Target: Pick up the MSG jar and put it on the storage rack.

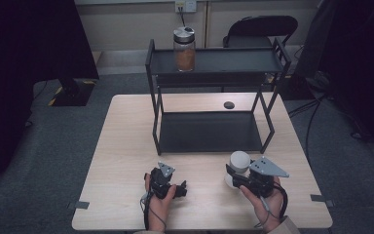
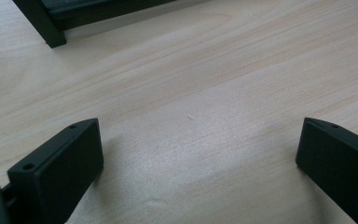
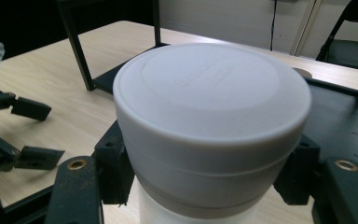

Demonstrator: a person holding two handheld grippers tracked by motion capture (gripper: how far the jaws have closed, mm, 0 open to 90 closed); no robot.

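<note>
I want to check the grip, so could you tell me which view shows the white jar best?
The right gripper view: the white jar sits close up, the right gripper shut on it below its lid. The high view shows the jar small and partly hidden; the left gripper view looks at bare table.

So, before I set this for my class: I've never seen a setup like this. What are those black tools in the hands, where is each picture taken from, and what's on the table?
There is no robot arm here. A person holds a two-jaw tool in each hand at a wooden table. One picture looks down from above the person's side. The other two come from small cameras riding on the tools, looking along their jaws.

The right gripper is clamped around a white jar just below its lid. The left gripper stands open over bare wood, holding nothing.

On the table stands a black two-level shelf. On its top level sits a glass jar of brownish contents. A small dark round spot shows behind the shelf.
</note>
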